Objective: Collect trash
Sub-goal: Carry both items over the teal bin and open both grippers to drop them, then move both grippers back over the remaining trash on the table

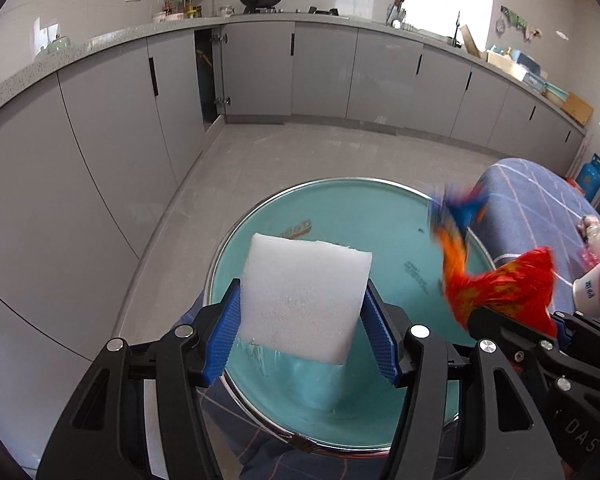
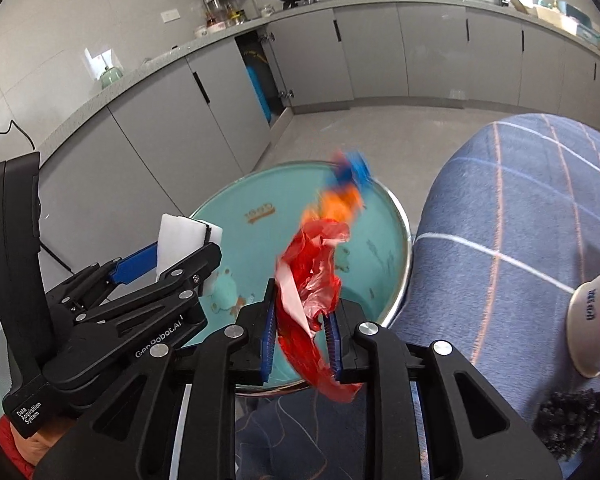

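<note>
My left gripper [image 1: 300, 332] is shut on a white foam block [image 1: 304, 300] and holds it above a round teal bin [image 1: 400, 208] with a chrome rim. It also shows in the right wrist view [image 2: 180, 248], with the foam block [image 2: 176, 236] between its blue pads. My right gripper [image 2: 302, 336] is shut on a crumpled red, orange and blue plastic wrapper [image 2: 316, 264], also above the teal bin [image 2: 236, 200]. The wrapper [image 1: 496, 288] hangs blurred at the right of the left wrist view.
A table with a blue checked cloth [image 2: 520, 216] stands right of the bin, with a white cup [image 2: 592, 320] on it. Grey kitchen cabinets [image 1: 320, 72] line the walls; one door stands open [image 1: 208, 80]. A blue gas cylinder [image 1: 590, 176] stands at the far right.
</note>
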`<state>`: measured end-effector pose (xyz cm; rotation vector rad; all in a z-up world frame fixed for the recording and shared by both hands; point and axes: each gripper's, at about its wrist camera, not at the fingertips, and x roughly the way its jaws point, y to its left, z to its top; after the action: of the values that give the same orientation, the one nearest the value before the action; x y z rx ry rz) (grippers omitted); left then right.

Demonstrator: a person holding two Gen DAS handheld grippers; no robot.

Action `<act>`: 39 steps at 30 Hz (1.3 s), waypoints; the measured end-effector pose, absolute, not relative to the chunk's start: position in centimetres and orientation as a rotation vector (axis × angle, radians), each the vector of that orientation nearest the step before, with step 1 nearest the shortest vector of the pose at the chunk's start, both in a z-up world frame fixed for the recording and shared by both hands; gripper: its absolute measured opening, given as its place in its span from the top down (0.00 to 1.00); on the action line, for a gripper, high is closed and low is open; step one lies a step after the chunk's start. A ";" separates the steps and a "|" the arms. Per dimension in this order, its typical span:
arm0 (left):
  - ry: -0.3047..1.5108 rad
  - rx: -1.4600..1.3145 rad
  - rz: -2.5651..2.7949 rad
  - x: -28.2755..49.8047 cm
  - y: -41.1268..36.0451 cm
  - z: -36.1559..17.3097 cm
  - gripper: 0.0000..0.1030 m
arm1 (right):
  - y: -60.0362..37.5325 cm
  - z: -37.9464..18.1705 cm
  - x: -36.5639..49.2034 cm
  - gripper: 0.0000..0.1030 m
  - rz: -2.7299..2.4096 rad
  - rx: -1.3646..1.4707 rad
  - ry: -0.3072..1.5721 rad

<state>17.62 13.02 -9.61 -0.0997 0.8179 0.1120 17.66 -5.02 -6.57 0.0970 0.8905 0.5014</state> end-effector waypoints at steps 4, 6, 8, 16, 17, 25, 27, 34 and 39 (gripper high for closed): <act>0.831 -0.093 0.132 17.6 13.1 -9.9 0.36 | -5.3 -6.5 17.5 0.49 0.498 0.109 0.877; 0.825 -0.083 0.143 17.4 13.0 -9.8 0.27 | -5.7 -6.1 17.2 0.49 0.490 0.115 0.862; 0.819 -0.073 0.164 17.1 12.8 -9.4 0.16 | -6.5 -5.3 16.5 0.49 0.479 0.119 0.827; 0.762 -0.054 0.189 15.5 11.6 -7.3 0.05 | -10.7 -2.5 12.6 0.28 0.354 0.122 0.638; 0.753 -0.046 0.180 15.1 11.1 -7.0 0.05 | -11.3 -2.3 12.4 0.27 0.346 0.129 0.629; 0.730 0.014 0.110 12.8 7.2 -5.8 0.05 | -14.3 -1.7 10.0 0.17 0.285 0.156 0.588; 0.721 0.027 0.100 12.1 6.3 -5.6 0.05 | -15.1 -1.6 9.3 0.12 0.268 0.166 0.576; 0.701 0.063 0.043 10.4 3.3 -4.8 0.05 | -17.3 -1.3 7.2 0.08 0.206 0.167 0.555; 0.699 0.070 0.010 9.3 1.8 -4.6 0.05 | -18.9 -1.6 5.7 0.08 0.150 0.168 0.547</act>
<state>9.31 1.84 -4.60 0.0699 0.6988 0.0096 5.73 -18.90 -1.58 0.1678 0.5474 0.1496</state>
